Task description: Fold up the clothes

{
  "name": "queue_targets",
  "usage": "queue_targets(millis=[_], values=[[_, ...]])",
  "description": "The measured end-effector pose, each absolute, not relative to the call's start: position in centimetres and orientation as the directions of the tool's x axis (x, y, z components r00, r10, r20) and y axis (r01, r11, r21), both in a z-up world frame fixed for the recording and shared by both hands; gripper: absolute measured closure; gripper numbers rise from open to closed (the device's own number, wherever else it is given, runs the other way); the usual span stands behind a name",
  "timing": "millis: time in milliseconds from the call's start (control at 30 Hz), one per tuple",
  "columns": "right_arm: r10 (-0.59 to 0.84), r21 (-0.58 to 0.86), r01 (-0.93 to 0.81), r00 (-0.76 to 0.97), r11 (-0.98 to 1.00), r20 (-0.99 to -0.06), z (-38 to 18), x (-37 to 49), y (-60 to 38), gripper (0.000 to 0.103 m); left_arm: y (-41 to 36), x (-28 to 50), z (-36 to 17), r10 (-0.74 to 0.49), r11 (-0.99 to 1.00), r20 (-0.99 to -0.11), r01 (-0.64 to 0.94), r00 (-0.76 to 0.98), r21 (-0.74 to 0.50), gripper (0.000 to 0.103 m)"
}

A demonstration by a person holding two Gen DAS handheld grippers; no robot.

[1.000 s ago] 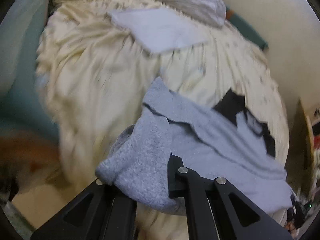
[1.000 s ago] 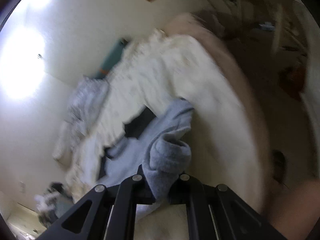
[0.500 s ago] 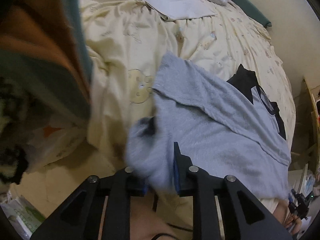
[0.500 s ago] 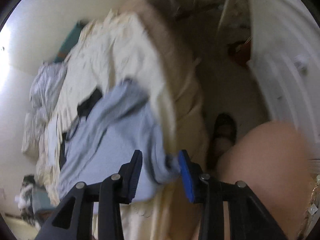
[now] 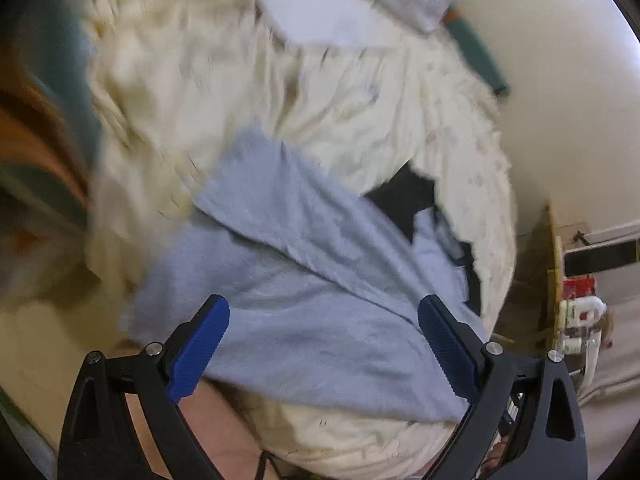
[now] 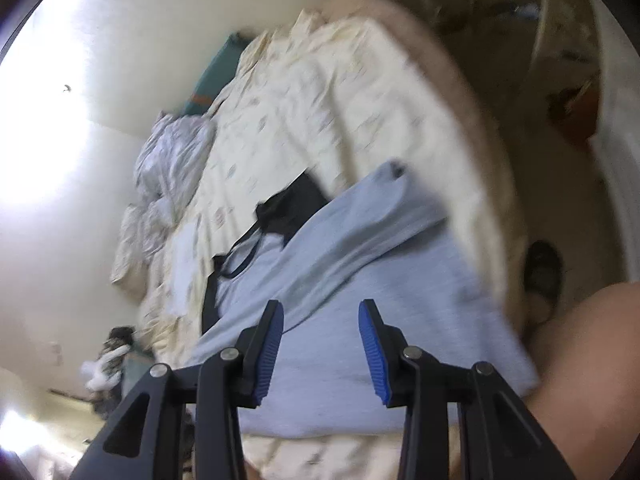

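Observation:
A light grey-blue shirt [image 5: 304, 280] with black trim lies spread on the cream bedspread [image 5: 240, 92], folded partly over itself, its near edge at the bed's edge. My left gripper [image 5: 324, 340] hovers above the shirt's near part, its jaws opening wide, blue pads bare, nothing between them. In the right wrist view the same shirt [image 6: 360, 264] lies flat with its black collar [image 6: 288, 204] toward the bed's middle. My right gripper [image 6: 320, 340] stands partly open above the shirt's near edge, pads apart and gripping nothing.
A folded white cloth [image 5: 316, 12] and a crumpled grey garment [image 6: 172, 152] lie farther up the bed. A person's bare leg [image 6: 592, 360] is at the lower right, a shoe [image 6: 540, 272] on the floor beside the bed. Shelving with clutter [image 5: 580, 312] stands at the right.
Both grippers were shut on bunched shirt fabric a second ago. They have let it go and opened, the left very wide. The shirt now lies spread flat on the bed.

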State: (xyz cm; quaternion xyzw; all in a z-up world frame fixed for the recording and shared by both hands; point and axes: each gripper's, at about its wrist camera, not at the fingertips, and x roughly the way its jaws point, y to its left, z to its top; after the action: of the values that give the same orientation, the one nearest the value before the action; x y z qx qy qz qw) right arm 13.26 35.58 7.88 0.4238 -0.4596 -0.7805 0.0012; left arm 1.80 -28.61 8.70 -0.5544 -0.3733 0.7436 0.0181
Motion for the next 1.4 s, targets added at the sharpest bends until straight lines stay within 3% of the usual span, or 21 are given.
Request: queue_targets(millis=[167, 233, 267, 300, 433, 467, 500, 567, 633, 667, 767, 800, 833, 867, 1000, 1033, 1067, 1100, 1400], values=[[-0.430, 0.743, -0.374, -0.636, -0.555, -0.641, 7.2, 11.4, 34.0, 0.063, -28.9, -0.2, 5.2, 0.430, -0.677, -0.798, 0.435, -0.421, -0.594, 0.010], [-0.434, 0.748, -0.372, -0.637, -0.550, -0.637, 6.8, 11.0, 34.0, 0.063, -29.5, -0.9, 4.7, 0.444, -0.650, -0.768, 0.424, -0.461, -0.631, 0.022], [-0.436, 0.750, -0.373, -0.638, -0.547, -0.635, 6.5, 10.6, 33.9, 0.063, -29.7, -1.3, 4.5, 0.448, -0.641, -0.756, 0.417, -0.478, -0.644, 0.038], [-0.435, 0.748, -0.376, -0.636, -0.546, -0.637, 6.2, 10.3, 34.0, 0.063, -29.8, -1.8, 4.4, 0.447, -0.643, -0.754, 0.413, -0.481, -0.645, 0.043], [-0.389, 0.730, -0.419, -0.645, -0.540, -0.658, 4.8, 9.4, 35.3, 0.063, -30.4, -2.7, 3.9, 0.435, -0.643, -0.772, 0.441, -0.462, -0.626, 0.043], [-0.390, 0.740, -0.432, -0.651, -0.516, -0.652, 4.3, 9.2, 35.8, 0.063, -30.4, -2.7, 4.3, 0.418, -0.658, -0.774, 0.429, -0.476, -0.619, 0.051], [-0.402, 0.760, -0.437, -0.661, -0.481, -0.634, 3.7, 8.9, 36.2, 0.063, -30.3, -2.8, 4.7, 0.401, -0.673, -0.776, 0.418, -0.487, -0.610, 0.069], [-0.419, 0.789, -0.449, -0.676, -0.418, -0.606, 2.6, 8.4, 37.1, 0.063, -30.0, -3.2, 4.8, 0.381, -0.696, -0.788, 0.411, -0.484, -0.589, 0.081], [-0.387, 0.741, -0.516, -0.636, -0.430, -0.668, 2.0, 7.9, 37.4, 0.063, -29.8, -3.6, 4.7, 0.368, -0.715, -0.802, 0.409, -0.470, -0.567, 0.084], [-0.398, 0.734, -0.547, -0.618, -0.402, -0.678, 1.5, 7.8, 37.5, 0.063, -29.9, -3.7, 4.7, 0.362, -0.720, -0.810, 0.413, -0.462, -0.557, 0.096], [-0.431, 0.740, -0.601, -0.605, -0.302, -0.669, 0.6, 8.4, 37.5, 0.060, -30.2, -3.8, 5.3, 0.346, -0.725, -0.808, 0.410, -0.477, -0.553, 0.098], [-0.425, 0.737, -0.607, -0.607, -0.297, -0.672, 0.7, 8.7, 37.4, 0.054, -30.3, -3.8, 5.5, 0.346, -0.726, -0.805, 0.406, -0.483, -0.555, 0.098], [-0.416, 0.736, -0.611, -0.611, -0.292, -0.673, 0.8, 8.9, 37.4, 0.042, -30.3, -3.8, 5.7, 0.346, -0.731, -0.803, 0.398, -0.485, -0.555, 0.098], [-0.408, 0.737, -0.612, -0.618, -0.286, -0.671, 0.6, 8.9, 37.6, 0.038, -30.1, -3.9, 6.0, 0.338, -0.743, -0.805, 0.387, -0.487, -0.546, 0.098], [-0.359, 0.753, -0.591, -0.662, -0.290, -0.658, -0.6, 7.6, 38.6, 0.038, -29.9, -4.4, 6.4, 0.326, -0.760, -0.810, 0.374, -0.487, -0.531, 0.099], [-0.352, 0.768, -0.573, -0.683, -0.285, -0.640, -0.6, 7.2, 38.8, 0.050, -29.9, -4.5, 6.4, 0.326, -0.758, -0.808, 0.376, -0.490, -0.533, 0.099], [-0.344, 0.782, -0.555, -0.703, -0.283, -0.623, -0.6, 6.9, 39.1, 0.084, -30.1, -4.6, 6.5, 0.325, -0.754, -0.805, 0.378, -0.495, -0.537, 0.100], [-0.331, 0.790, -0.536, -0.718, -0.298, -0.612, 0.2, 6.8, 39.2, 0.098, -30.2, -4.7, 6.8, 0.325, -0.751, -0.800, 0.377, -0.505, -0.543, 0.101], [-0.293, 0.829, -0.394, -0.801, -0.396, -0.522, 7.4, 4.3, 40.1, 0.097, -31.1, -8.2, 11.5, 0.327, -0.732, -0.725, 0.323, -0.606, -0.600, 0.101]])
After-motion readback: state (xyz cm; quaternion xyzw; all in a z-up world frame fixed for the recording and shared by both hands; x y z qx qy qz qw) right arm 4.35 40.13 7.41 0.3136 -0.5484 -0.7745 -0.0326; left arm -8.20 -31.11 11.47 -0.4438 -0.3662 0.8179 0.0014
